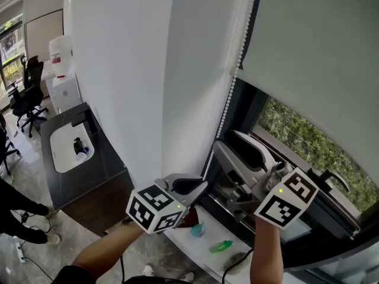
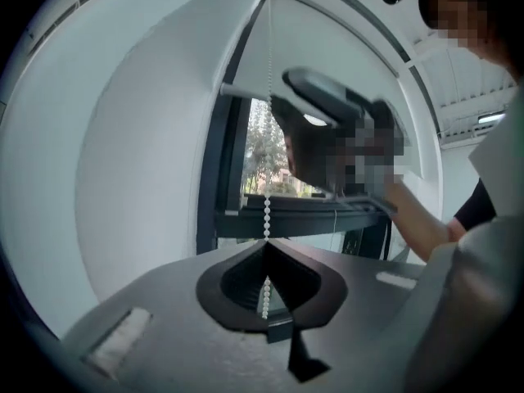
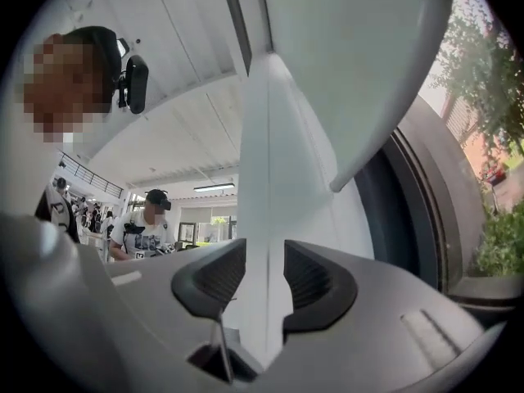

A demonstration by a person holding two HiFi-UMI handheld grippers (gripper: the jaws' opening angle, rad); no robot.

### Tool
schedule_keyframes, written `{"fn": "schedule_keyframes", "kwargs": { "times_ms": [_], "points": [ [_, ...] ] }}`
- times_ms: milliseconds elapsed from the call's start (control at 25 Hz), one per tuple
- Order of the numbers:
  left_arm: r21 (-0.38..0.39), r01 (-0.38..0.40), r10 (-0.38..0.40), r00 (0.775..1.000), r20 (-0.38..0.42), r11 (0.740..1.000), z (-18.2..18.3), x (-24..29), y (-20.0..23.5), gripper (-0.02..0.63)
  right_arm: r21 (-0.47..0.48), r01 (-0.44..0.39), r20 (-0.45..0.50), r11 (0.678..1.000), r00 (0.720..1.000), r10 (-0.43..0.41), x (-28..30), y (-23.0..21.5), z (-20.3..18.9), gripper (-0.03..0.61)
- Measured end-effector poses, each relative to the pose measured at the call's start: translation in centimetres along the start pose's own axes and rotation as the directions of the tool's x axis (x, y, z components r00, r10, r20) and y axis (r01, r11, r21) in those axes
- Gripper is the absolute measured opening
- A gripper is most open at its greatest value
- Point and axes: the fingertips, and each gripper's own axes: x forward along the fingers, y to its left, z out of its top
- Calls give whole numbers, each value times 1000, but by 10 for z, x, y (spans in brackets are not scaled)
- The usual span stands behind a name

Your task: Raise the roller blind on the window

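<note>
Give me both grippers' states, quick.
Left gripper: closed on the bead chain.
Right gripper: open, holding nothing.

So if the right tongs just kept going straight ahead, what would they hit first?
Probably the white wall edge beside the window, framed between the open right tongs; how far off is unclear.
</note>
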Motion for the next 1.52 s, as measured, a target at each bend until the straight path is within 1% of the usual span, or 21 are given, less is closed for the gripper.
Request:
{"fn": "schedule_keyframes", "kwargs": {
  "times_ms": [80,120,160,240,280,440,560,640,720,800,840,880,960,1040,1120,1160,1240,1320,1400,1520],
  "points": [
    [-18,14,-15,999,-51,1000,-25,5,-7,11,-10,0,9,1000,1000,0,9,2,11,136],
    [-28,19,-21,997,-68,999,-36,6,-10,11,-14,2,11,1000,1000,-2,12,2,14,122],
    [-38,22,-25,996,-80,999,-44,7,-12,11,-19,4,13,1000,1000,-4,14,2,16,105],
    [-59,19,-24,996,-89,998,-55,7,-11,12,-40,10,18,999,1000,-10,17,2,18,36],
    [-65,13,-19,996,-89,998,-57,7,-8,11,-51,13,22,999,1000,-11,17,3,18,29],
    [-68,-10,4,996,-91,998,-60,0,5,12,-75,17,39,997,999,-14,19,6,16,21],
    [-53,-7,2,996,-89,999,-60,-3,7,12,-75,11,37,997,999,-8,22,5,13,17],
    [-41,-3,-1,995,-99,999,-61,-2,6,14,-78,22,36,997,999,-20,23,1,11,15],
    [-11,3,-5,988,-157,1000,-72,1,6,15,-82,38,34,996,999,-36,23,-3,11,15],
    [21,16,-11,974,-224,1000,-91,4,3,16,-107,59,23,992,998,-57,23,-6,11,14],
    [26,20,-13,973,-232,999,-98,4,1,18,-123,69,16,990,998,-68,23,-7,10,14],
    [22,20,-15,975,-223,1000,-99,2,0,17,-137,79,11,987,997,-78,22,-8,10,14],
    [2,21,-21,984,-178,1000,-89,-4,0,27,-156,100,10,983,995,-99,18,-11,10,14],
    [-14,23,-25,994,-106,1000,-62,-13,3,99,-162,111,5,981,994,-111,14,-14,8,14],
    [-25,19,-19,1000,1,1000,-22,-24,7,122,-171,111,-18,979,993,-115,11,-15,0,14],
    [-30,19,-17,998,62,999,0,-29,8,124,-173,110,-32,979,993,-117,9,-16,-7,14],
    [-34,29,-23,985,173,999,45,-39,8,124,-167,111,-59,980,991,-122,6,-18,-23,14],
    [-22,34,-28,969,246,999,82,-43,6,123,-163,117,-84,980,988,-131,2,-19,-39,14],
    [0,28,-26,961,277,1000,107,-42,5,124,-160,123,-105,979,984,-141,-4,-19,-55,14],
    [29,15,-23,956,294,999,128,-33,5,123,-161,131,-136,978,979,-153,-11,-17,-78,14]
  ]
}}
